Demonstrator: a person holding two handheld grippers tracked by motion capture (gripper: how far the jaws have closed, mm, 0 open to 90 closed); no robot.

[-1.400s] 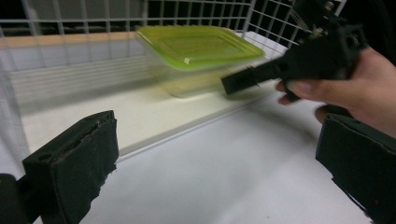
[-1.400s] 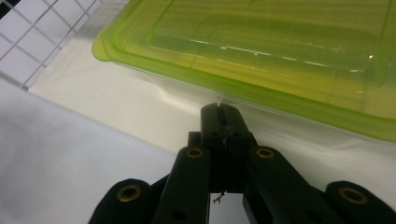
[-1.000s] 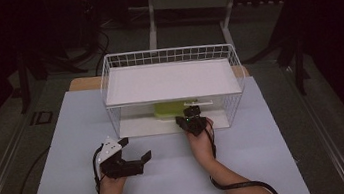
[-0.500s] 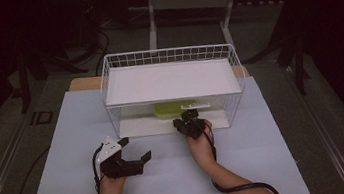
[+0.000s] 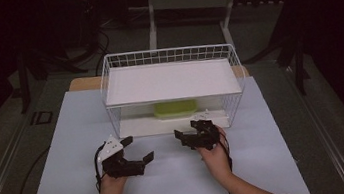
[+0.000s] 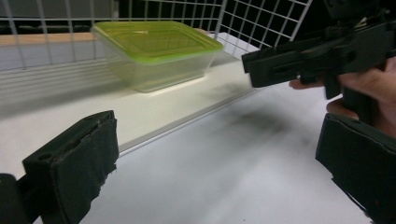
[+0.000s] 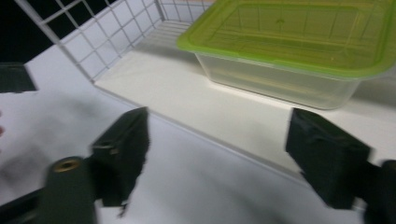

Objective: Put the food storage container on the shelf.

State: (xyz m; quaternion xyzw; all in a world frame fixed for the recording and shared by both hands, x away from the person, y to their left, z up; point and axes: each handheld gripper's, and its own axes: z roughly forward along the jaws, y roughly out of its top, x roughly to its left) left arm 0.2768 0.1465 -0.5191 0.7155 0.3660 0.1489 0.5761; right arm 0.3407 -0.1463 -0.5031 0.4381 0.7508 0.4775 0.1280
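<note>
A clear plastic food container (image 5: 175,108) with a lime-green lid (image 7: 299,32) sits on the lower shelf of a white wire rack (image 5: 167,57) on the desk (image 5: 269,165), toward the middle of that shelf and set back from its front edge. The rack's upper shelf hangs over it.

The right gripper (image 5: 199,134) is just in front of the rack's open side. Its jaws have just been opening and now stand spread wide with nothing between them; in the right gripper view the container lies a little way beyond them, untouched. The left gripper (image 5: 128,158) rests low over the desk to the left, well apart from the rack. Its jaws are spread too and hold nothing.

The container looks empty, so I'd expect it to be very light and easy to skid across the smooth shelf if nudged. Its walls seem thin and slightly flexible, and they taper toward the base, so a hard squeeze low down could bow them or let the box slip out. The lid's rim (image 6: 140,49) overhangs the walls and looks like the stiffest part. The best hold, to my eye, is across the short width just under that rim, with gentle pressure. Whether the lid is snapped on firmly I cannot tell, so lifting by the lid alone seems risky.
</note>
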